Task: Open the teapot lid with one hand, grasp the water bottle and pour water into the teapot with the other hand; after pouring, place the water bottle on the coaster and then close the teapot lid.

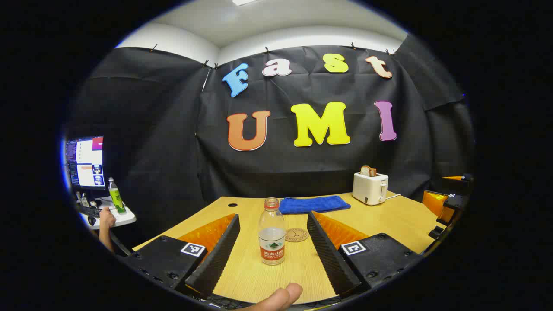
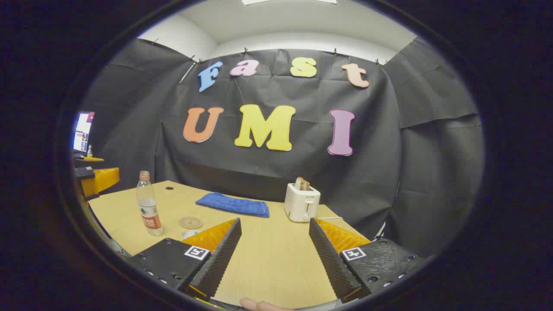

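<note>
At the bottom of the left gripper view the left claw (image 1: 272, 242) stands released, its fingers spread either side of the water bottle (image 1: 271, 231) without touching it, and the round coaster (image 1: 297, 234) lies just behind on the table (image 1: 402, 220). In the right gripper view the right claw (image 2: 275, 242) gapes over bare table. Farther back lie a blue towel (image 1: 314, 204) and a white toaster (image 1: 370, 188).

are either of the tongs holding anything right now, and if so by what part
Nothing is held. The left tongs are open with the water bottle standing between the fingers, untouched. The right tongs are open over bare table.
</note>
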A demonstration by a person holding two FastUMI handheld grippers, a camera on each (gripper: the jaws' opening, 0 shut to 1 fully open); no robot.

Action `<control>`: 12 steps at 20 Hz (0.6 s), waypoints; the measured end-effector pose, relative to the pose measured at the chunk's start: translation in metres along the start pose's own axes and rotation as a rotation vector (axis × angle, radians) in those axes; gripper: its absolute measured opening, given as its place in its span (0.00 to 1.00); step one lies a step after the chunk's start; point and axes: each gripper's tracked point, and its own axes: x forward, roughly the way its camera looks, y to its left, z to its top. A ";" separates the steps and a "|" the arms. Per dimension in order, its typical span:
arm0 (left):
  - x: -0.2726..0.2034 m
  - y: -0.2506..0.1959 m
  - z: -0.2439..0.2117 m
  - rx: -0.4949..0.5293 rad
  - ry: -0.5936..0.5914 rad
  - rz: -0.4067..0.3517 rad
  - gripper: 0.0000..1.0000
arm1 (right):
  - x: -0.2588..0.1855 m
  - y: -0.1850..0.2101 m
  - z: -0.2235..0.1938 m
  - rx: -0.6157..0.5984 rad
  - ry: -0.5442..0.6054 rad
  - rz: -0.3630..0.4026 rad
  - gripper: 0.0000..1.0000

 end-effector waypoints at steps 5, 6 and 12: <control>-0.001 -0.002 -0.001 0.023 -0.001 0.010 0.98 | 0.003 -0.003 -0.004 0.010 0.008 -0.006 0.95; -0.001 -0.004 -0.002 0.020 0.004 0.002 0.98 | 0.005 -0.003 -0.005 0.006 0.012 -0.005 0.97; 0.004 0.002 -0.009 0.005 0.031 0.009 0.98 | 0.014 -0.005 -0.014 0.008 0.041 -0.007 0.95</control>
